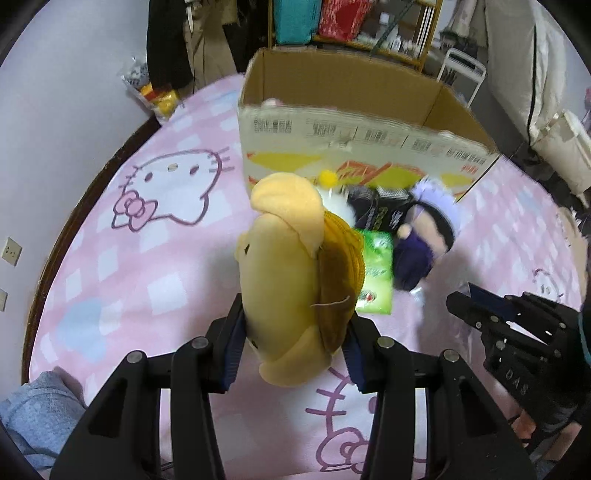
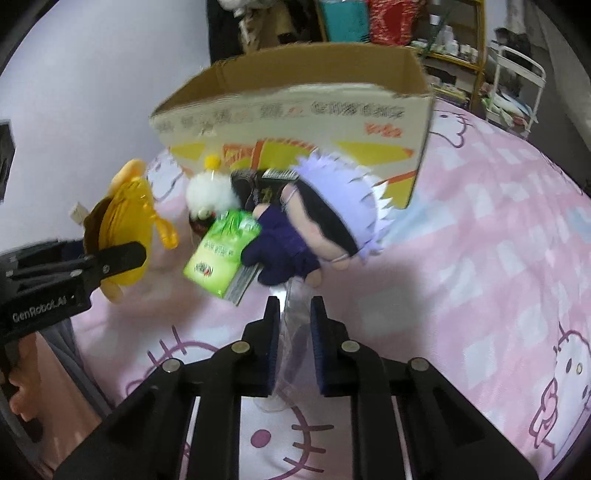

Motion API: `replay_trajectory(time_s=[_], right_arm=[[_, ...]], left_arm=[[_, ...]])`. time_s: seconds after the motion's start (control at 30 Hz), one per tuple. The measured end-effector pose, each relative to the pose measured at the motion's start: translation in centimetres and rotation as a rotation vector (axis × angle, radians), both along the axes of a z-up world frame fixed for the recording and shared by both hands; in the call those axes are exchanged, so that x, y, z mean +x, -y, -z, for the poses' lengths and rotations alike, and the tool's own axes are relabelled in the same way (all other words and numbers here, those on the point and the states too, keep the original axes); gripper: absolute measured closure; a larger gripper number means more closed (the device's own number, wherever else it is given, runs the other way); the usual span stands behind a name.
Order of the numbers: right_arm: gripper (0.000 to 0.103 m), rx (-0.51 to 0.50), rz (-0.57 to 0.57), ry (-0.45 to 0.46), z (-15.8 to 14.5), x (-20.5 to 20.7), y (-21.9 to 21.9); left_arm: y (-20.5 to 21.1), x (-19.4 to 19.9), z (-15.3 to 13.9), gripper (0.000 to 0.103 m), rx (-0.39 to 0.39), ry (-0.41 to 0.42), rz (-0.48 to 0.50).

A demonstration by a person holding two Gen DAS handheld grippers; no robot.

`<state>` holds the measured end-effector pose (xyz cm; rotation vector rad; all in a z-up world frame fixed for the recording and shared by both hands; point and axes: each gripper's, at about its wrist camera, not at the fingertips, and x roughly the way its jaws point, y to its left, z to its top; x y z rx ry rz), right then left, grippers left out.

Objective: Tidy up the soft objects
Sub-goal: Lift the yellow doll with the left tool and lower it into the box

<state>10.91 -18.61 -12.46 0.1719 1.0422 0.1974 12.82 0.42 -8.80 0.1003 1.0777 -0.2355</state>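
My left gripper (image 1: 295, 332) is shut on a yellow plush toy with a brown cap (image 1: 284, 266), holding it above the pink bed. The right wrist view shows the same plush (image 2: 122, 218) with one finger (image 2: 122, 254) across it. My right gripper (image 2: 294, 325) is shut on a clear plastic piece (image 2: 293, 332) that hangs from a purple-haired doll (image 2: 325, 218). The doll (image 1: 428, 236) lies against a green packet (image 2: 221, 251), next to a white pompom plush (image 2: 210, 192). Behind them stands an open cardboard box (image 1: 351, 122). My right gripper (image 1: 461, 297) shows at the right edge.
The pink cat-print bedsheet (image 2: 498, 258) covers the bed. A dark black packet (image 1: 384, 210) lies at the foot of the box. A blue cloth (image 1: 37, 406) sits at the near left. A wall runs along the left, and shelves (image 1: 388, 33) and a white rack (image 2: 517, 81) stand beyond the bed.
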Motion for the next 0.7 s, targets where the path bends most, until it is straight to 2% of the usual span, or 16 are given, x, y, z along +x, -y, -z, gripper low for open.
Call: replay_trajectory(time_s=[0.07, 0.37, 0.57, 0.7], right_arm=[[0.094, 0.009, 0.019, 0.029, -0.7, -0.3, 1.0], [0.096, 0.044, 0.053, 0.149, -3.2, -1.0, 2.8], [0.096, 0.029, 0.063, 0.336, -6.7, -2.8, 3.2], [0.096, 0.03, 0.062, 0.429, -8.8, -3.1, 3.2]], left_arm=[[-0.2, -0.4, -0.7, 0.058, -0.017, 0.045, -0.002], [-0.1, -1.6, -3.1, 0.057, -0.056, 0.181, 0.012], [-0.1, -2.8, -4.9, 0.058, -0.09, 0.299, 0.015], [0.0, -3.4, -6.4, 0.058, -0.099, 0.388, 0.015]])
